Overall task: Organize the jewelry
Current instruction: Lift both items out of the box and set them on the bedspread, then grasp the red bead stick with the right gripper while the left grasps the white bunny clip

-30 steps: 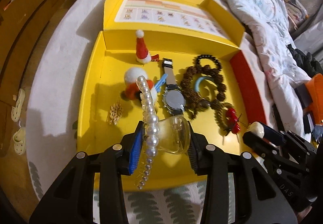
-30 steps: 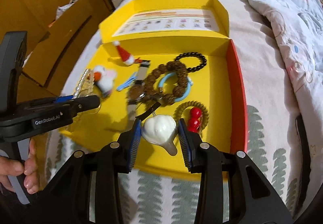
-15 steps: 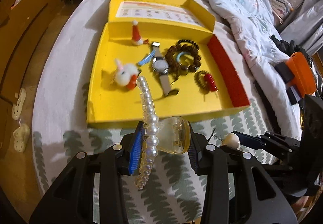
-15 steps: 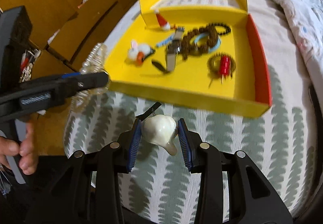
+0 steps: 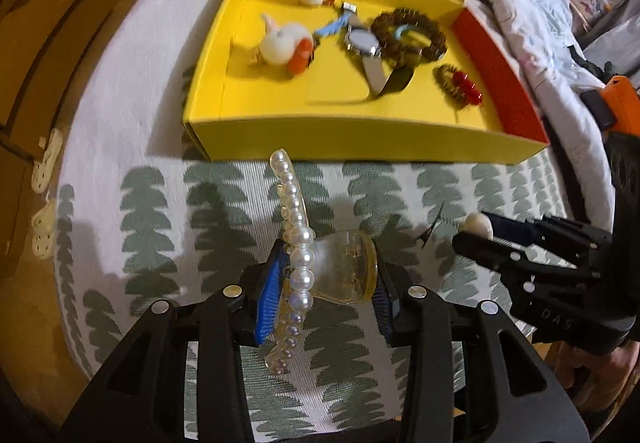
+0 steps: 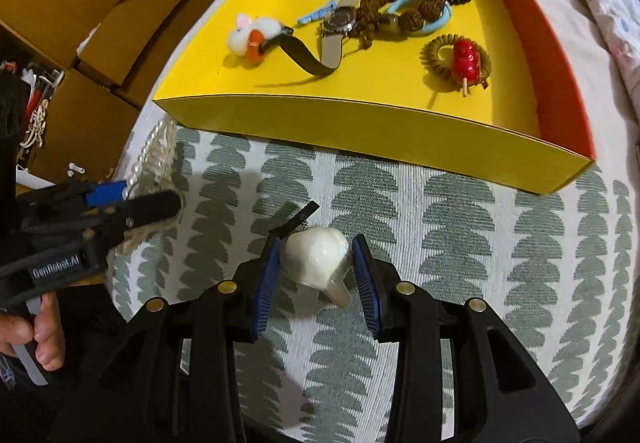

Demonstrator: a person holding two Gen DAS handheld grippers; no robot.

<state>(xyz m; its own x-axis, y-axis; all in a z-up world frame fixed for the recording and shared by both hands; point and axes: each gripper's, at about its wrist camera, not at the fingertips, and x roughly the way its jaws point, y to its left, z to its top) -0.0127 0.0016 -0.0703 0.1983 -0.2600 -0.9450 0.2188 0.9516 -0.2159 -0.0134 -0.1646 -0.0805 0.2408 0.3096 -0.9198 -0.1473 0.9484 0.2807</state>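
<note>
Pearl clip [image 5: 298,263] cropped (far left), tray [image 6: 360,123] lid cut

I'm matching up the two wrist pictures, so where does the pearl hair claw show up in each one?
Left wrist: pearl hair claw at lower centre, clamped in the left gripper.
Right wrist: pearl hair claw at the left edge, partly hidden by the gripper.
Shared landmark: yellow tray across the top.

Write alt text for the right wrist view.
The right gripper clamps a white shell-shaped hair clip above a leaf-patterned cloth. Behind it, a yellow tray holds a watch, bead bracelets and small ornaments.
</note>
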